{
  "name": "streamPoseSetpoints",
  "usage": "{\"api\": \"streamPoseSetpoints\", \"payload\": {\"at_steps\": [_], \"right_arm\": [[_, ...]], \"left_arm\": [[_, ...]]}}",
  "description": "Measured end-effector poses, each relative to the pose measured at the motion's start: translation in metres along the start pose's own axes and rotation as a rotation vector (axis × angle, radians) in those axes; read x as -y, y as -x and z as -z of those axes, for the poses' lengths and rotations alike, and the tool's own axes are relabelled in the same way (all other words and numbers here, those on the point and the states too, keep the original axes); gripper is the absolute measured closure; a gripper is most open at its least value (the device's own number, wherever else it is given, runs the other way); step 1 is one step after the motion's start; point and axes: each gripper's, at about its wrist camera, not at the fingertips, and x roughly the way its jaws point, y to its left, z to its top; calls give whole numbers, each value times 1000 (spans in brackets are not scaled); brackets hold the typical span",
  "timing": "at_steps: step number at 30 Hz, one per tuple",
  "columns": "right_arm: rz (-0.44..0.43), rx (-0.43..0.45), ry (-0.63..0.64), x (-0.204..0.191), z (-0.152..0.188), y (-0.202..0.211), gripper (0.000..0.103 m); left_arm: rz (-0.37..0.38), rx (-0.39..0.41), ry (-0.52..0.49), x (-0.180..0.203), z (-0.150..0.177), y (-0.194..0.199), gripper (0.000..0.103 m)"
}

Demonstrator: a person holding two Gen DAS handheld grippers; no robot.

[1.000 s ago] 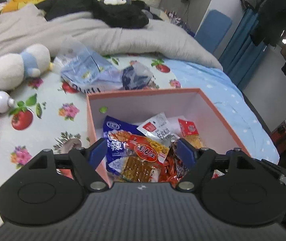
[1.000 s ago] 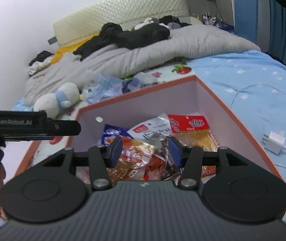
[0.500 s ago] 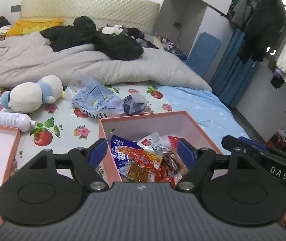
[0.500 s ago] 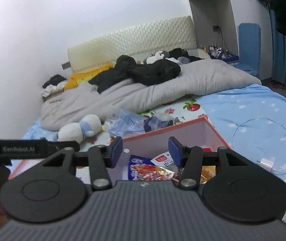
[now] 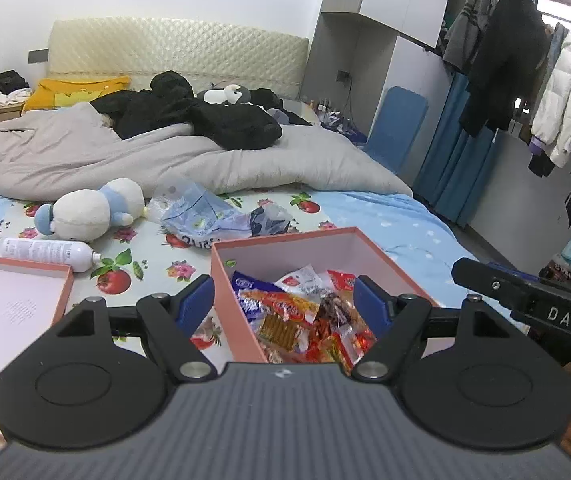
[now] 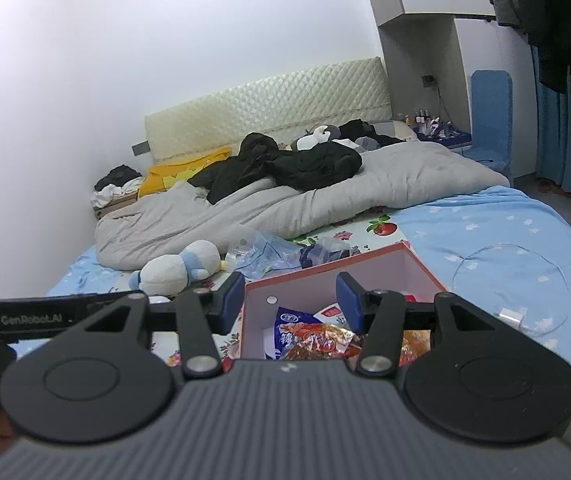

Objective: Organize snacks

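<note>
A pink box (image 5: 285, 242) (image 6: 325, 276) with white inner walls stands on the bed and holds several snack packets (image 5: 285, 316) (image 6: 317, 340): a blue one, orange-red ones, a white-and-red one. My left gripper (image 5: 284, 306) hangs open above and short of the box, nothing between its blue pads. My right gripper (image 6: 290, 302) is also open and empty, raised over the box's near side. Each view shows the other gripper's black body at its edge, held by a hand. The box's pink lid (image 5: 9, 304) lies flat at the left.
A plush toy (image 5: 89, 210), a white spray bottle (image 5: 45, 252) and crumpled clear-blue bags (image 5: 209, 218) lie beyond the box. A grey duvet (image 5: 165, 156) with black clothes covers the bed's far part. A white charger (image 6: 511, 316) with cable lies on the blue sheet to the right.
Both grippers have risen and drawn back from the box, which now looks smaller and lower in both views. Their jaw widths are unchanged and nothing was picked up.
</note>
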Motion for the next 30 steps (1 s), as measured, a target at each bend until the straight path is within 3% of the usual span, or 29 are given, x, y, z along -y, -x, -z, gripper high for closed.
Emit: {"api": "streamPoseSetpoints", "payload": {"at_steps": [13, 21, 30], "right_arm": [[72, -82, 5, -5, 49, 39, 50], [110, -102, 18, -2, 70, 49, 50], [113, -113, 5, 5, 71, 47, 50]], "left_arm": [[-2, -3, 0, 8, 44, 50, 23], [-18, -4, -29, 11, 54, 56, 23], [-17, -20, -38, 16, 61, 50, 23]]}}
